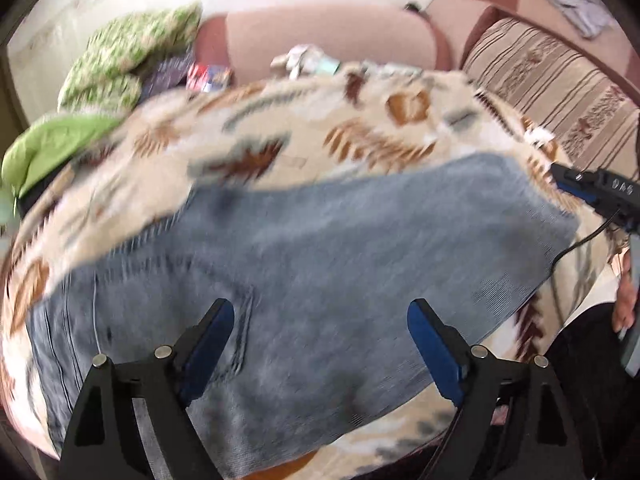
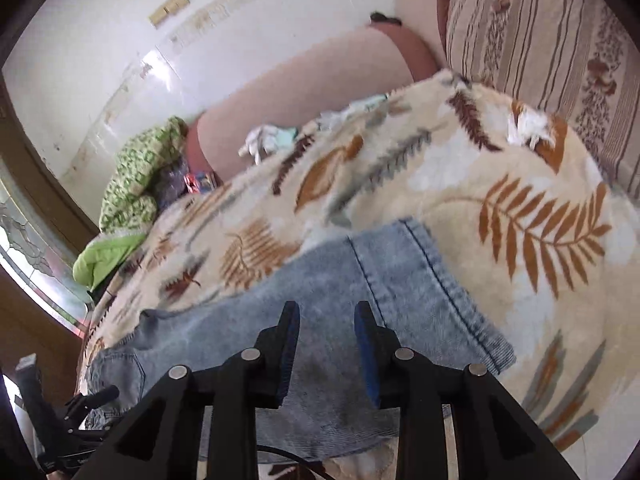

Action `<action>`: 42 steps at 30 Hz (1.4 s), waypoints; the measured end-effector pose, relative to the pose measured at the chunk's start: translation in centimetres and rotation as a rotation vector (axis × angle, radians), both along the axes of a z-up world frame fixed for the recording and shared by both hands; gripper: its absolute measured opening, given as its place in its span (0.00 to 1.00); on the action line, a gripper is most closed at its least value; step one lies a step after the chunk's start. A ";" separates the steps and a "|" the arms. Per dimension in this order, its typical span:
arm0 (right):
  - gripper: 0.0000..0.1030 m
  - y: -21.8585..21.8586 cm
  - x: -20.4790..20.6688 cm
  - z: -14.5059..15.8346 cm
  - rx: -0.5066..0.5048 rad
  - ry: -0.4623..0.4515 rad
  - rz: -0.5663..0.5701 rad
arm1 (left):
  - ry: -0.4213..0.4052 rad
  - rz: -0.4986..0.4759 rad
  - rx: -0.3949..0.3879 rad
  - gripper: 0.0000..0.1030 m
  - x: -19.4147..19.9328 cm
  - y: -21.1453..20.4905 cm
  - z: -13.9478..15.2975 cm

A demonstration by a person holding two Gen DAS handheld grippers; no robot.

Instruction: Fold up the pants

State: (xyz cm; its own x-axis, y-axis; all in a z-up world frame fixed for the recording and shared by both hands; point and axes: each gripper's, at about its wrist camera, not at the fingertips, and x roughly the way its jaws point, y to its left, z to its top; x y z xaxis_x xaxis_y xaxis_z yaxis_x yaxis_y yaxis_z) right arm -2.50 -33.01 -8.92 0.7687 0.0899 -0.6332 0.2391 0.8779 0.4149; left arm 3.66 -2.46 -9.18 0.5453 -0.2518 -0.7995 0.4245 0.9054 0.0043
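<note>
Light blue denim pants (image 1: pixel 320 248) lie flat on a cream blanket with a leaf print (image 1: pixel 280 132). My left gripper (image 1: pixel 320 312) hovers over them, jaws wide apart, nothing between the blue pads. In the right wrist view the pants' hemmed leg end (image 2: pixel 420 280) lies on the blanket (image 2: pixel 520 184). My right gripper (image 2: pixel 327 312) hangs above the denim with a narrow gap between its pads, and no cloth is caught in it. The right gripper's black and blue tip (image 1: pixel 592 188) shows at the right edge of the left wrist view, beside the leg end.
Pink sofa cushions (image 1: pixel 328 40) and a striped cushion (image 1: pixel 552 92) stand behind the blanket. Green patterned bedding (image 1: pixel 132 52) and a green cloth (image 1: pixel 52 144) lie at the left. Small crumpled cloths (image 2: pixel 268 140) rest at the blanket's far edge. A black cable (image 1: pixel 576 244) trails right.
</note>
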 end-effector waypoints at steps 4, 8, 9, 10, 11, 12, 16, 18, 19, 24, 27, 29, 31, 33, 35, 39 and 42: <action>0.31 0.2 -0.7 1.0 0.018 -0.069 0.016 | 0.008 -0.044 -0.016 0.90 0.4 -2.9 1.9; 0.31 -0.1 -1.4 1.6 0.025 -0.105 0.011 | 0.003 -0.041 0.022 0.91 1.0 -6.0 2.9; 0.31 -0.2 -1.6 1.7 0.035 -0.115 0.009 | 0.007 -0.058 0.029 0.90 1.1 -7.0 3.1; 0.31 -0.4 -1.8 1.8 0.042 -0.125 0.007 | 0.010 -0.070 0.034 0.90 1.4 -7.8 3.3; 0.31 -0.7 -2.1 1.9 0.046 -0.136 0.003 | 0.005 -0.074 0.041 0.90 1.5 -8.4 3.6; 0.31 -0.9 -2.5 2.0 0.049 -0.151 -0.005 | -0.004 -0.076 0.046 0.90 1.4 -9.0 3.9; 0.33 -1.9 -4.4 3.4 0.020 -0.250 -0.057 | -0.045 -0.077 0.049 0.90 2.3 -11.4 4.9; 0.48 -2.3 -5.6 4.2 0.004 -0.317 -0.085 | -0.079 -0.082 0.035 0.90 2.5 -12.3 5.4; 0.66 -2.4 -6.2 4.6 -0.007 -0.353 -0.106 | -0.084 -0.086 0.033 0.91 2.8 -12.7 5.6; 0.75 -2.5 -7.6 5.6 -0.068 -0.431 -0.142 | -0.019 -0.072 0.046 0.90 4.5 -14.1 4.9; 0.75 -2.8 -6.8 4.7 -0.033 -0.364 -0.125 | 0.014 -0.065 0.065 0.91 4.7 -14.4 3.4; 0.75 -3.1 -6.1 3.9 -0.029 -0.313 -0.132 | 0.067 -0.046 0.162 0.91 5.1 -14.8 1.1; 0.75 -3.6 -4.8 2.6 -0.035 -0.211 -0.139 | 0.123 -0.040 0.197 0.90 5.4 -14.4 -1.3; 0.75 -4.1 -3.4 0.9 0.018 -0.110 -0.115 | 0.157 -0.038 0.239 0.90 5.4 -13.8 -3.7; 0.75 -4.7 -2.5 -0.7 0.066 -0.027 -0.110 | 0.215 -0.039 0.247 0.94 5.7 -12.8 -6.2; 0.75 -5.4 -1.7 -2.8 0.144 0.071 -0.113 | 0.284 0.014 0.138 0.95 6.7 -9.8 -5.3; 0.75 -4.9 -1.8 -2.0 0.123 0.033 -0.113 | 0.175 0.041 0.117 0.94 6.8 -7.5 -2.3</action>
